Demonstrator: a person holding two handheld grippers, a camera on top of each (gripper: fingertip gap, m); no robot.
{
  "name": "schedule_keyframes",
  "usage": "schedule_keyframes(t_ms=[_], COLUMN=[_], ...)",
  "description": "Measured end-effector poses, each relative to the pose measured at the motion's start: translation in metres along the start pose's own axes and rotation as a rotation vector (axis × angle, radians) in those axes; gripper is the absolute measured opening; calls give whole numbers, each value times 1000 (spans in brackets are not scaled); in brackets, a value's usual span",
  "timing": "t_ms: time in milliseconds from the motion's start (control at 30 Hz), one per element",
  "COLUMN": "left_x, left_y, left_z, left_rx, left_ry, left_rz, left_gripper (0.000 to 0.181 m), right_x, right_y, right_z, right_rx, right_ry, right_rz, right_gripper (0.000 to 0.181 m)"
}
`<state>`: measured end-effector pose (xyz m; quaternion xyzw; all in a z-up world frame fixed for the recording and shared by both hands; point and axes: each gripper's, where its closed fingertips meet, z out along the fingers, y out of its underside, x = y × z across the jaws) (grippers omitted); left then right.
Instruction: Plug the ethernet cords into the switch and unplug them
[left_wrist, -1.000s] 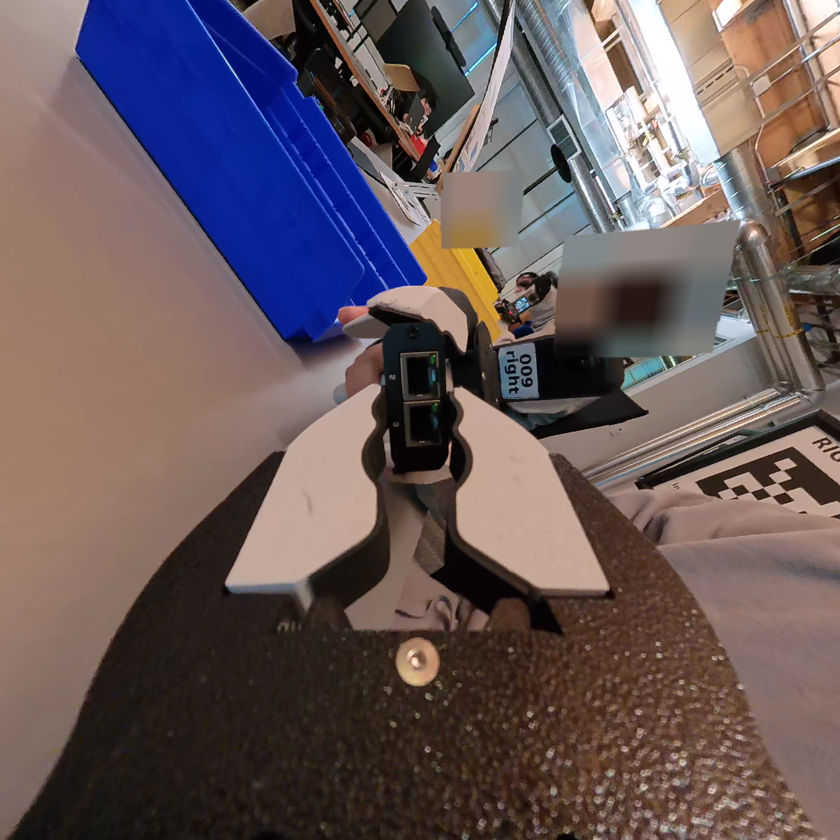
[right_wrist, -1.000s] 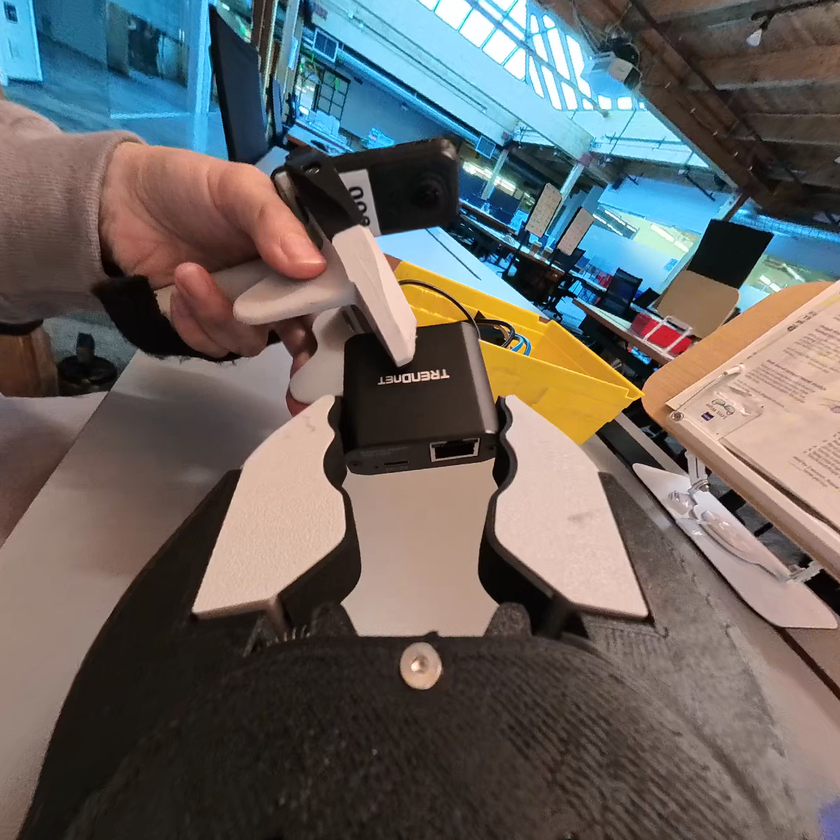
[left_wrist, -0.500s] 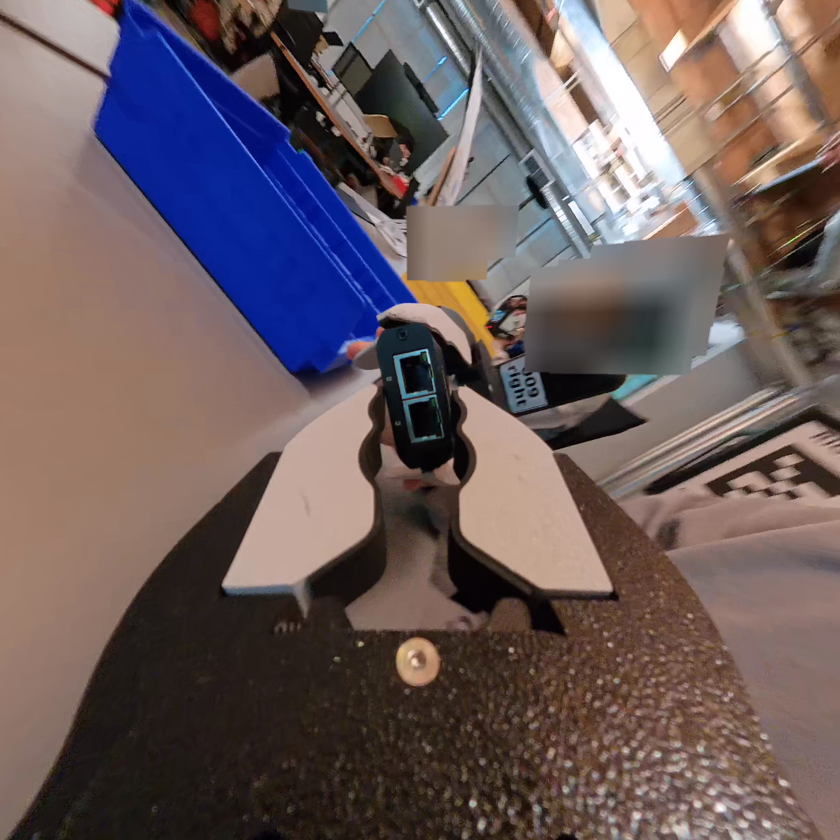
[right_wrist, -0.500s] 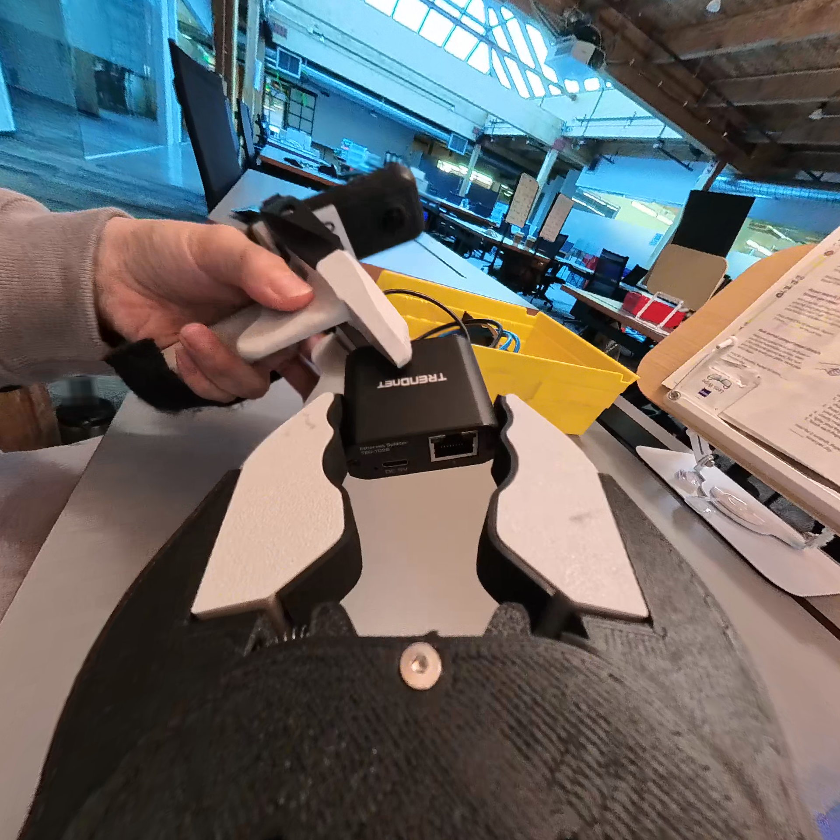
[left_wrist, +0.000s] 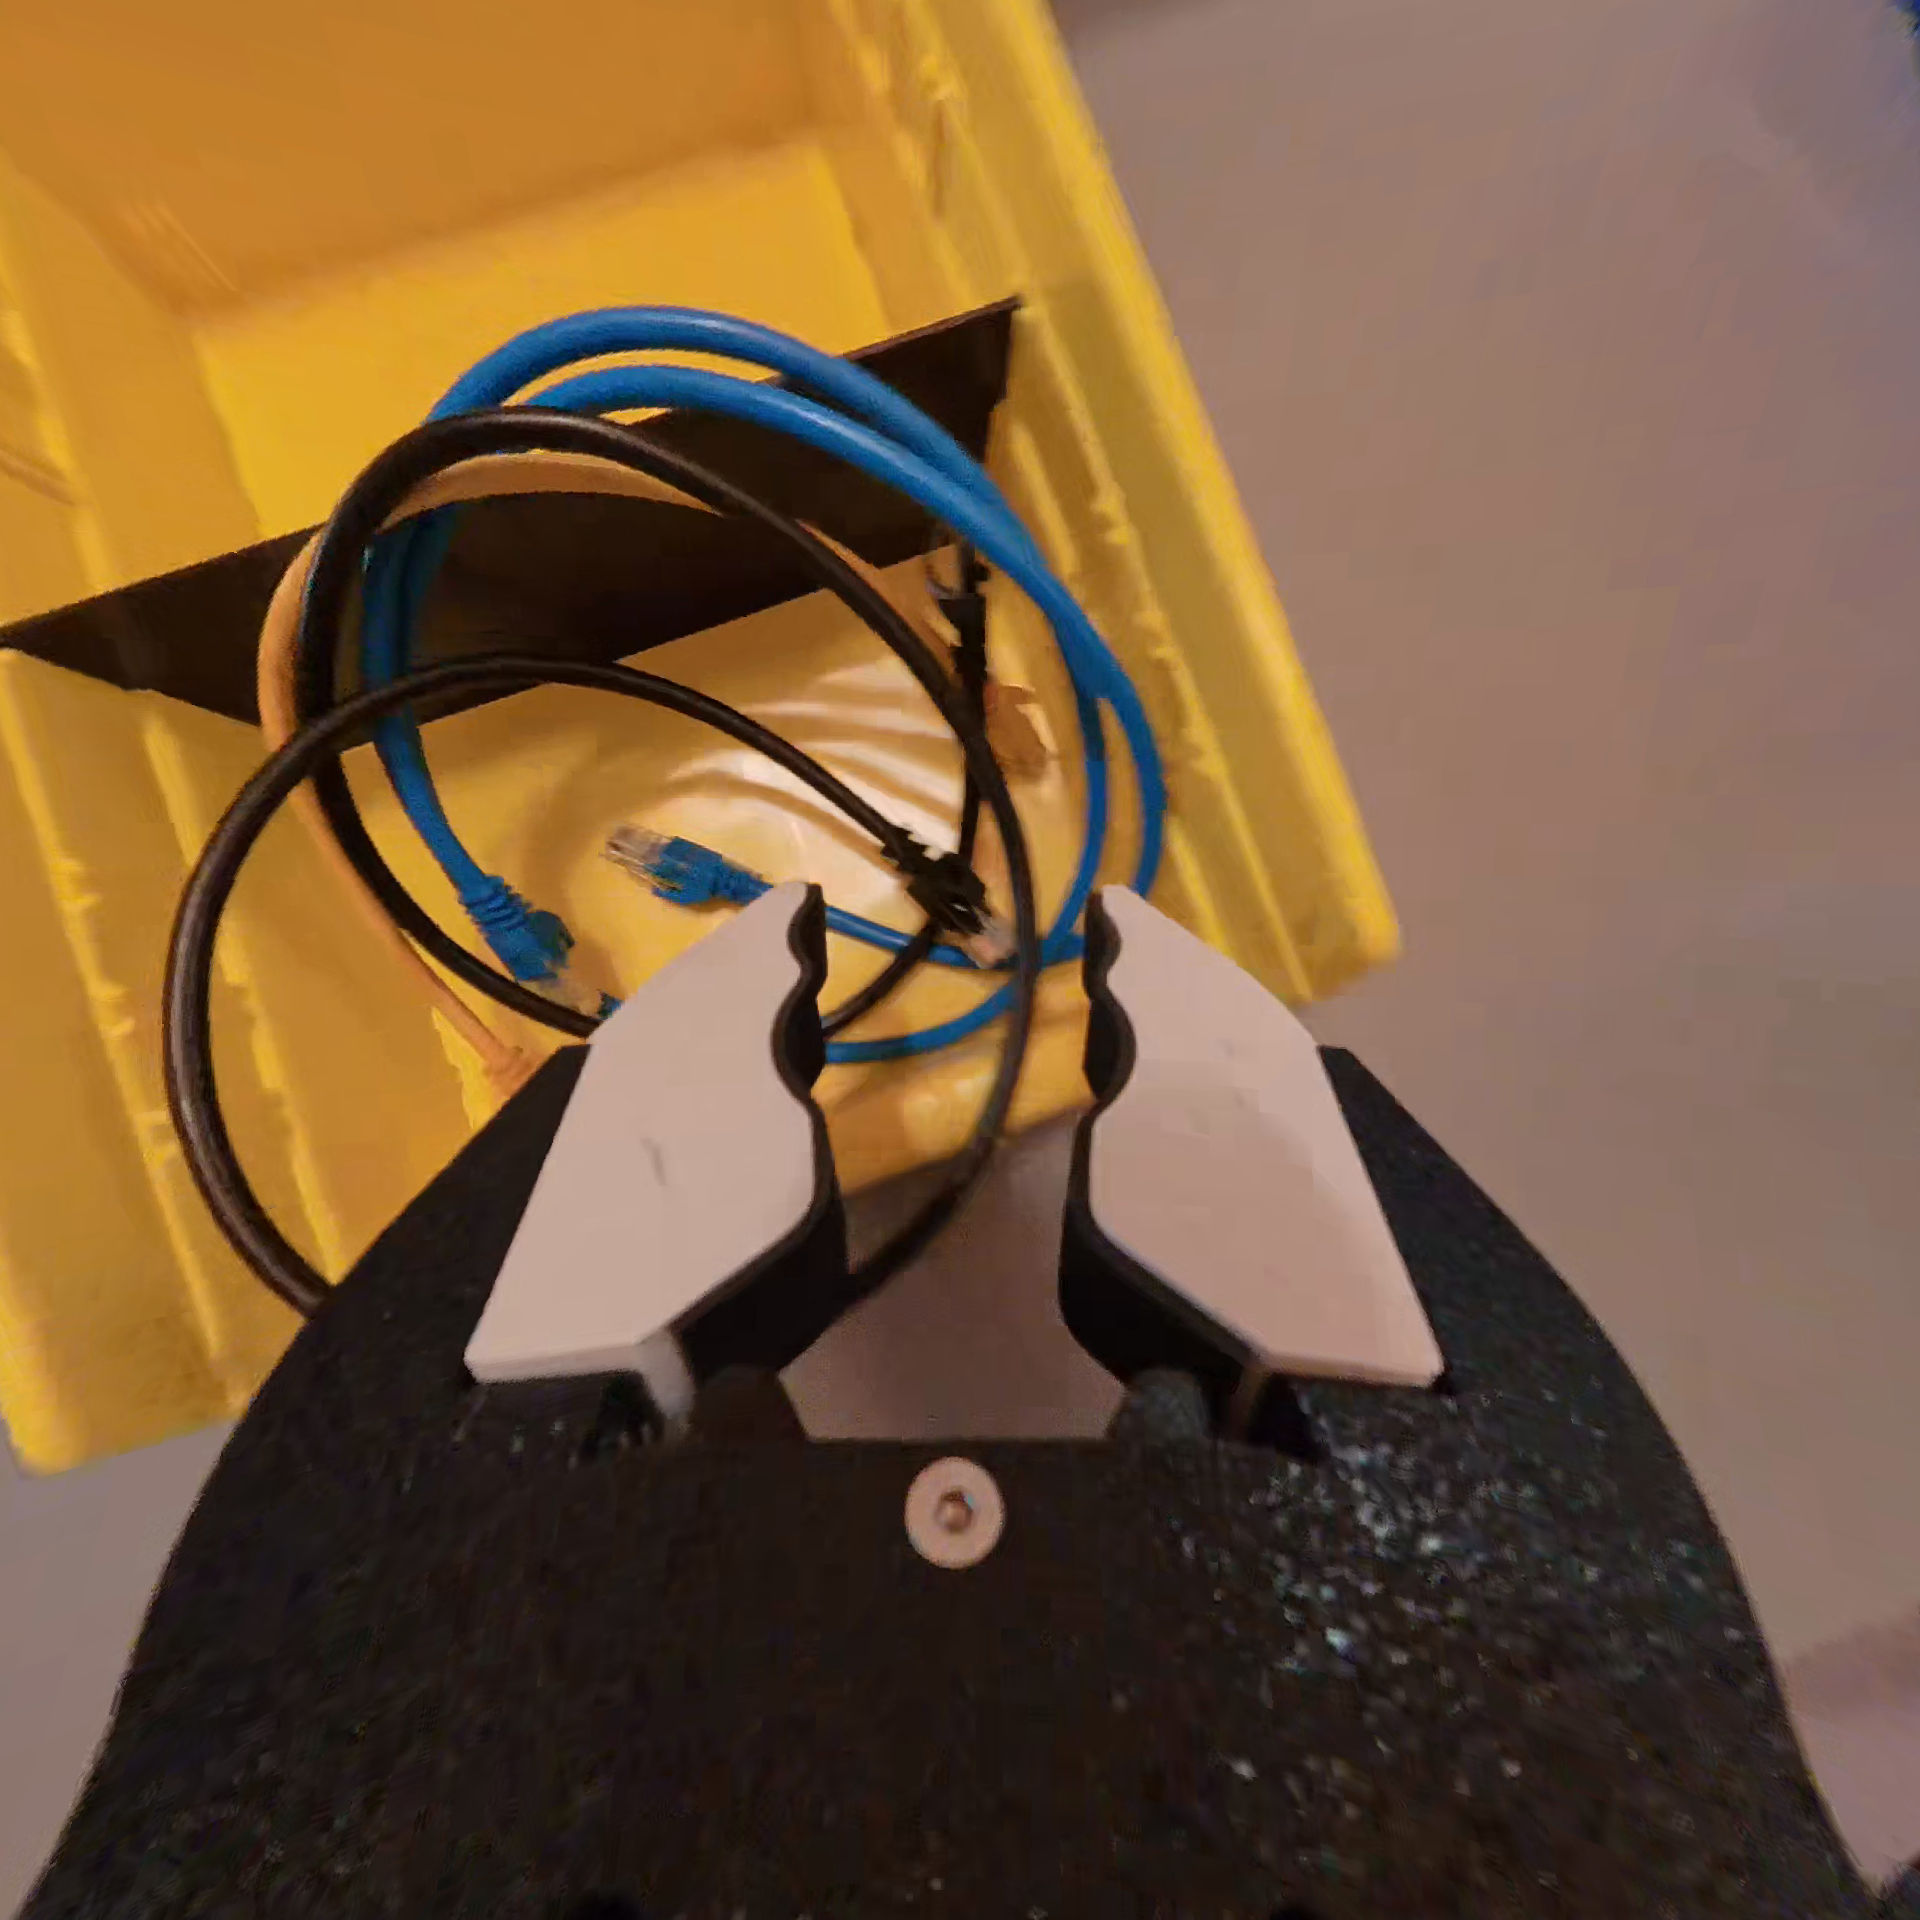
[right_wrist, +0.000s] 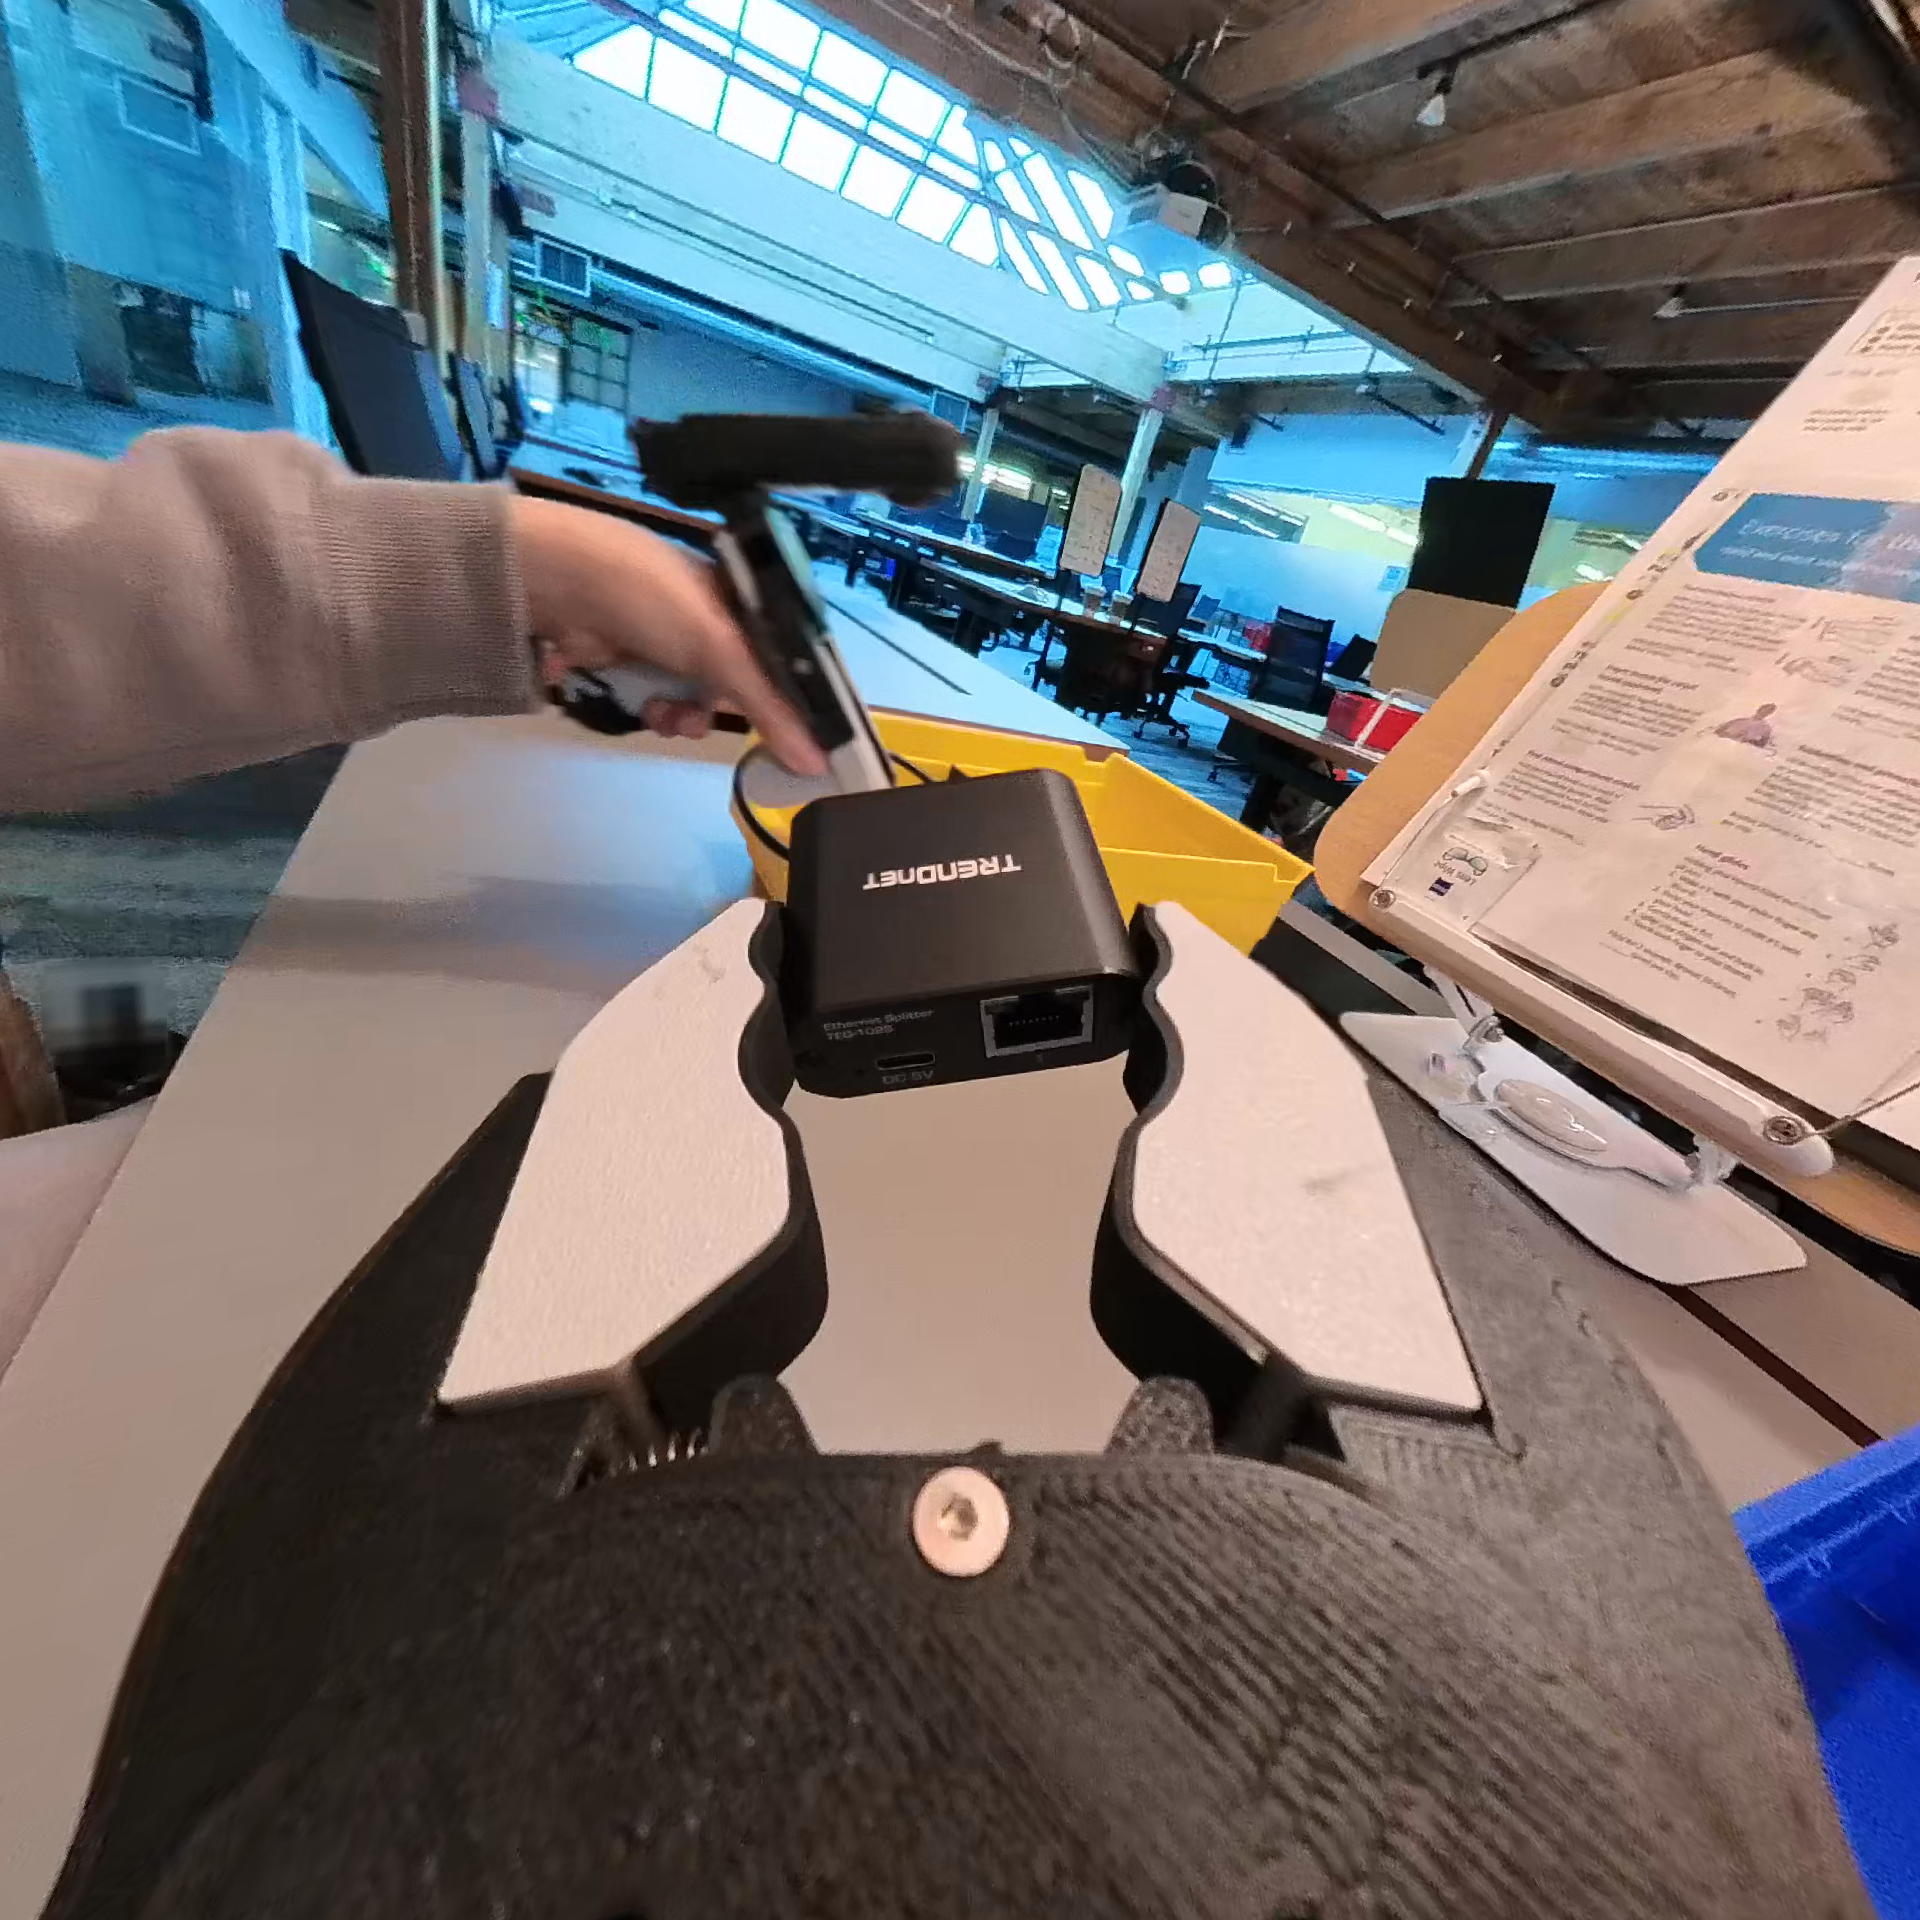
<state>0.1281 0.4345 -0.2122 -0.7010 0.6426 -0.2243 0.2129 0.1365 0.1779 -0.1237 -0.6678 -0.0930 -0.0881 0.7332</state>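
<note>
The small black box-shaped switch (right_wrist: 956, 925) is clamped between the right gripper (right_wrist: 948, 961) fingers above the bench. The left gripper (left_wrist: 948, 935) is held released over the yellow plastic bin (left_wrist: 1226, 582), where coiled blue cords (left_wrist: 1039, 592) and black cords (left_wrist: 249, 821) are seen.

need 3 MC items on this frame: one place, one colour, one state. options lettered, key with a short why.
1. Where do the ethernet cords lie?
A. in the yellow bin
B. on the document stand
C. in the right gripper

2. What colour is the switch?
A. white
B. black
C. blue

3. What state is the left gripper in?
A. shut on a blue cord
B. shut on the switch
C. open, holding nothing

Key:
1 A: the left wrist view shows the blue and black cords looped inside the bin, plug ends loose.
2 B: the right wrist view shows a black case with ports on its near face.
3 C: in the left wrist view the fingers stand apart above the cords with nothing between them; the right gripper is the one shut on the switch.
</note>
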Motion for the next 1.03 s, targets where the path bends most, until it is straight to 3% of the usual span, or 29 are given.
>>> schedule_keyframes(t_ms=[133, 233, 267, 300, 400, 600, 900, 1033], left_x=[-11, -9, -8, -7, -6, -15, 1, 6], left_y=[11, 19, 19, 15, 10, 1, -64, -80], left_z=[38, 60, 63, 64, 54, 3, -117, -165], left_rx=[-277, -387, -396, -380, -358, -337, 20, 119], left_ry=[49, 65, 80, 89, 87, 43, -32, -156], left_rz=[-21, -23, -42, -61, -32, 35, 126, 204], left_gripper=[57, 56, 47, 26, 13, 8, 8, 8], right_x=[2, 4, 5, 7, 8, 14, 22, 27], right_y=[1, -2, -1, -1, -1, -5, -9, -11], right_z=[-3, -5, -6, -7, -11, -15, -23, -27], right_rx=[-14, -2, -4, -4, -4, 8, 19, 24], right_ry=[-3, 0, 5, 13, 13, 17, 34, 48], right_rz=[-12, -10, -16, -24, -27, -20, -20, -16], right_gripper=[64, 63, 63, 63, 63, 63, 63, 63])
